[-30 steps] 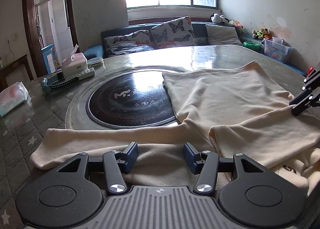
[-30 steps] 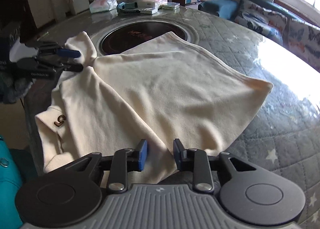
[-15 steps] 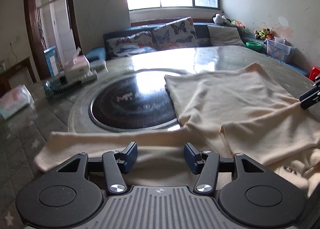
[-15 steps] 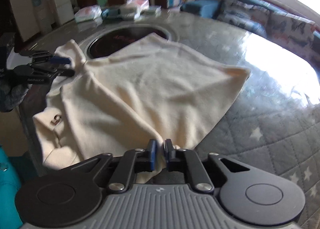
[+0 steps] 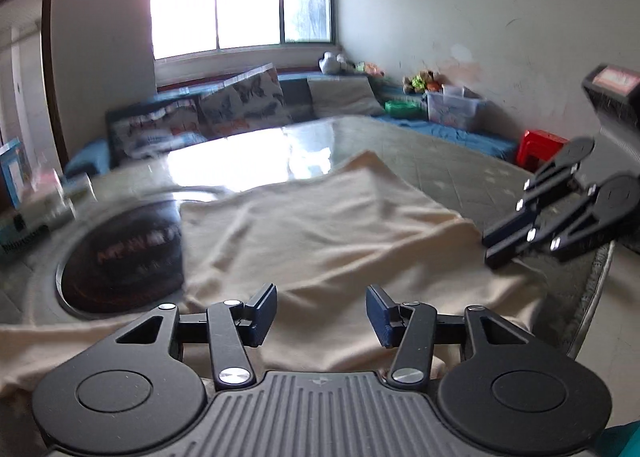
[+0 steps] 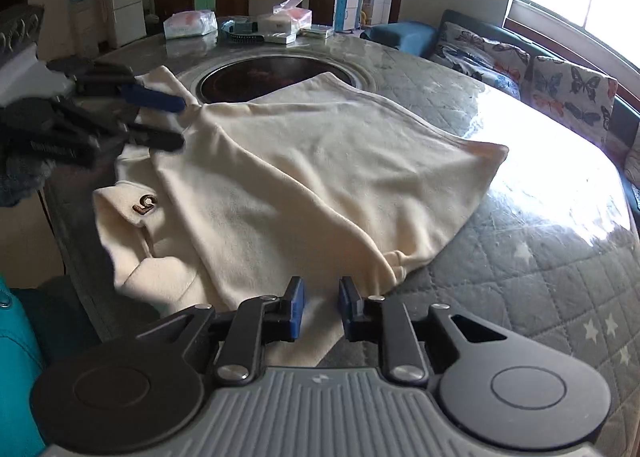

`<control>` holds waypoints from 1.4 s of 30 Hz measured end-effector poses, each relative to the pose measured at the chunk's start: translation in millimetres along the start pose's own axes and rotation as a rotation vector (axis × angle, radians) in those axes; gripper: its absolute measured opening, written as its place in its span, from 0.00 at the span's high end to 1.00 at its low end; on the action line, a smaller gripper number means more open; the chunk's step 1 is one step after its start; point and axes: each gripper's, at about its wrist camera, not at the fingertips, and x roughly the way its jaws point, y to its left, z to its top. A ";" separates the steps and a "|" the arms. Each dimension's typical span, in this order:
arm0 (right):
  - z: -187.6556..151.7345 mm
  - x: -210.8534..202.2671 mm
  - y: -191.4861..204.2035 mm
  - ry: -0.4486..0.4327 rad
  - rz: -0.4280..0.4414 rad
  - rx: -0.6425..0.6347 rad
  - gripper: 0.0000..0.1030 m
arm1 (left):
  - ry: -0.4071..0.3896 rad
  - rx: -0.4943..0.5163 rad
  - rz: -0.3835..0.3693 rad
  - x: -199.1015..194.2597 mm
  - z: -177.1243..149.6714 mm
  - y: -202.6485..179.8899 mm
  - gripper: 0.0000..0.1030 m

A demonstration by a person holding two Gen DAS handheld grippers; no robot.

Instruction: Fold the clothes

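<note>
A cream garment [image 6: 320, 177] lies spread on the round table [image 6: 520, 269], one edge over the black centre plate [image 6: 276, 75]. A small brown logo [image 6: 145, 204] shows on its folded part near the table's edge. My right gripper [image 6: 322, 311] sits low over the garment's near hem; its jaws are opening and the cloth lies loose between the pads. In the left wrist view it hangs over the garment's right edge [image 5: 504, 245]. My left gripper [image 5: 321, 311] hovers over the garment [image 5: 320, 225]; its jaws are closing but stand wide, pressing nothing. It also shows as the left gripper [image 6: 174, 123] by the sleeve.
Tissue packs and boxes [image 6: 280, 23] stand at the table's far side. The black plate [image 5: 124, 257] is partly covered by cloth. A sofa with butterfly cushions [image 6: 560, 77] runs under the window. A red stool [image 5: 540, 145] stands beyond the table's edge.
My right gripper shut on the near hem half a second ago and has now let it go. My left gripper has swung right along the garment, bringing the right gripper closer in its view.
</note>
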 end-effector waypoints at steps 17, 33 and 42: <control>19.9 23.0 -15.3 -0.051 -0.012 0.098 0.77 | 0.040 -0.065 0.018 7.9 -8.7 17.4 0.51; 29.1 30.8 -0.9 -0.046 0.010 0.059 0.65 | 0.012 -0.345 0.413 -46.1 -29.7 106.0 0.50; 31.2 30.1 6.5 -0.053 0.014 0.054 0.64 | 0.042 -0.576 0.715 -59.6 -43.0 181.0 0.51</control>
